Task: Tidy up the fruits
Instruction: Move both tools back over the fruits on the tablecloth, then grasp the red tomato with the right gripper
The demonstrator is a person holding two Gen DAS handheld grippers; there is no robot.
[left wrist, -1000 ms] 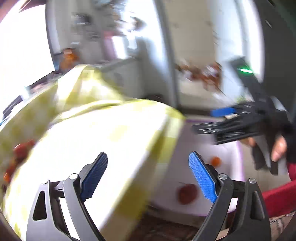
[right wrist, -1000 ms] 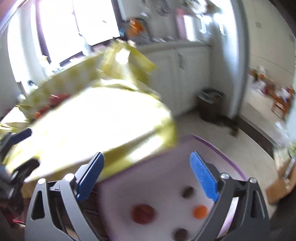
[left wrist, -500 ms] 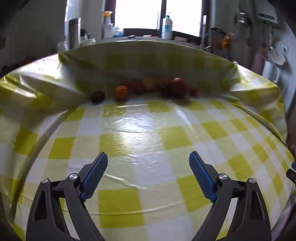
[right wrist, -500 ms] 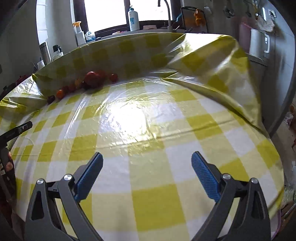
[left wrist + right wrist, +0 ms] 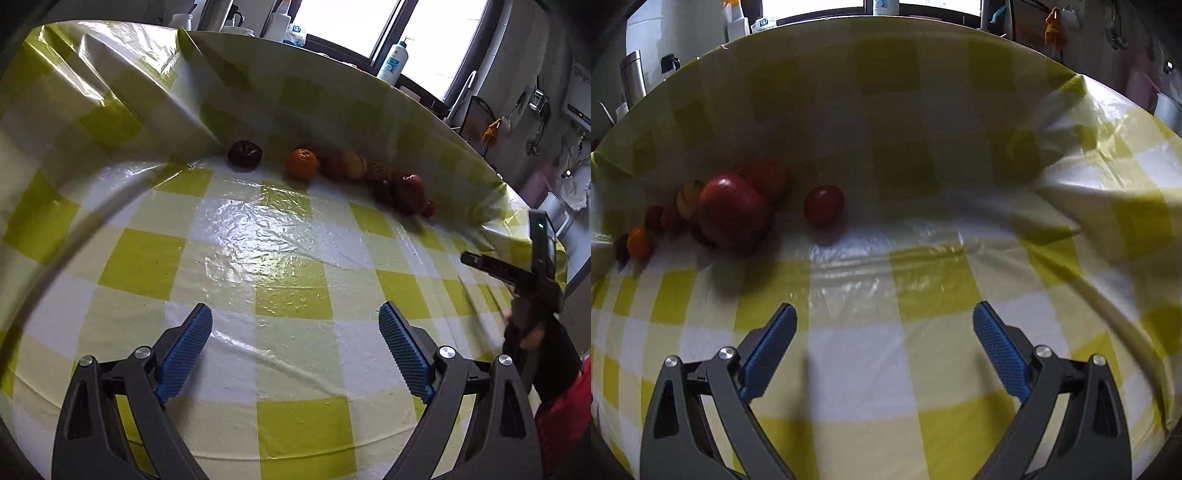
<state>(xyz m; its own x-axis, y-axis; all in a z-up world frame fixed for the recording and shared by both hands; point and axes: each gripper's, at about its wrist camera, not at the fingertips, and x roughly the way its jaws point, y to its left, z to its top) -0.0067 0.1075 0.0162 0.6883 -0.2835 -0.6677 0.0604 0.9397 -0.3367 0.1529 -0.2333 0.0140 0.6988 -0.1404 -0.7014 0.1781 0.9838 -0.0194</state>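
Both the left gripper (image 5: pixel 295 332) and right gripper (image 5: pixel 884 332) hover with jaws open and empty, approaching the fruits (image 5: pixel 332 166) lined up in the frame's upper middle; next, reach and grasp one.

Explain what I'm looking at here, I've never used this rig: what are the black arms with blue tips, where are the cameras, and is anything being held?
These are two hand-held tools, each carrying its own camera that looks forward along its fingers. The black arms with blue pads are the left gripper and the right gripper. Both are open and hold nothing. Below lies a yellow checked tablecloth, folded up at the far side. Fruit rests along that fold: an orange, a dark fruit, a large red apple and a small red fruit.
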